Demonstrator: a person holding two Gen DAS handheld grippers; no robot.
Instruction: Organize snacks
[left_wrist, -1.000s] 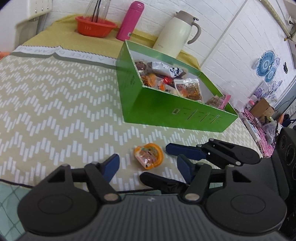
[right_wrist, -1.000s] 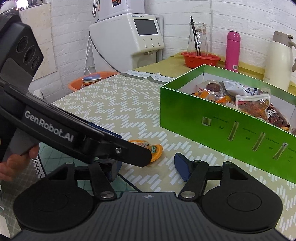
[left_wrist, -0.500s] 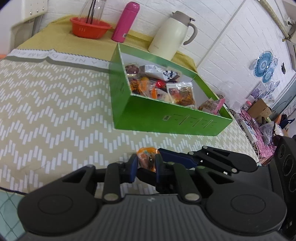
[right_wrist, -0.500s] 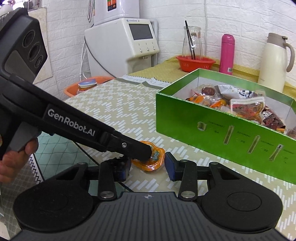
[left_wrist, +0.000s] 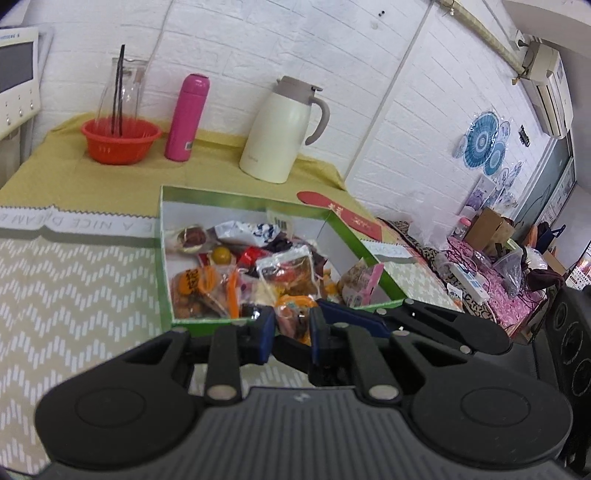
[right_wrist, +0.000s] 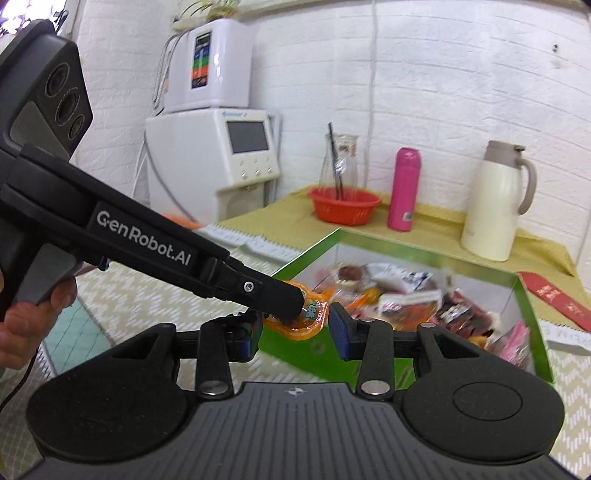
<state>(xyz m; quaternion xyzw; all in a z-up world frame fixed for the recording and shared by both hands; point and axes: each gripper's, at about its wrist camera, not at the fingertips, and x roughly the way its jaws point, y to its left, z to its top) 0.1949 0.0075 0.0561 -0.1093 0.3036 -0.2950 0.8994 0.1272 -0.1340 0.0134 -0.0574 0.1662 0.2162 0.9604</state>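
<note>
Both claws (left_wrist: 291, 328) (right_wrist: 295, 328) pinch one orange jelly cup (right_wrist: 312, 314), half hidden.

Left gripper (left_wrist: 292, 325) clamped, right gripper (right_wrist: 295, 328) (seemingly) half-closed alongside.

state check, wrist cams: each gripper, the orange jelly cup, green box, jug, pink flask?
left gripper: shut on the jelly cup
right gripper: jaws around the jelly cup, both pads at its sides
jelly cup: sealed, lifted off the table, in front of the green box
green box: open, no lid on it, packed with snacks
cream jug: upright, lid shut
pink flask: upright, capped
</note>
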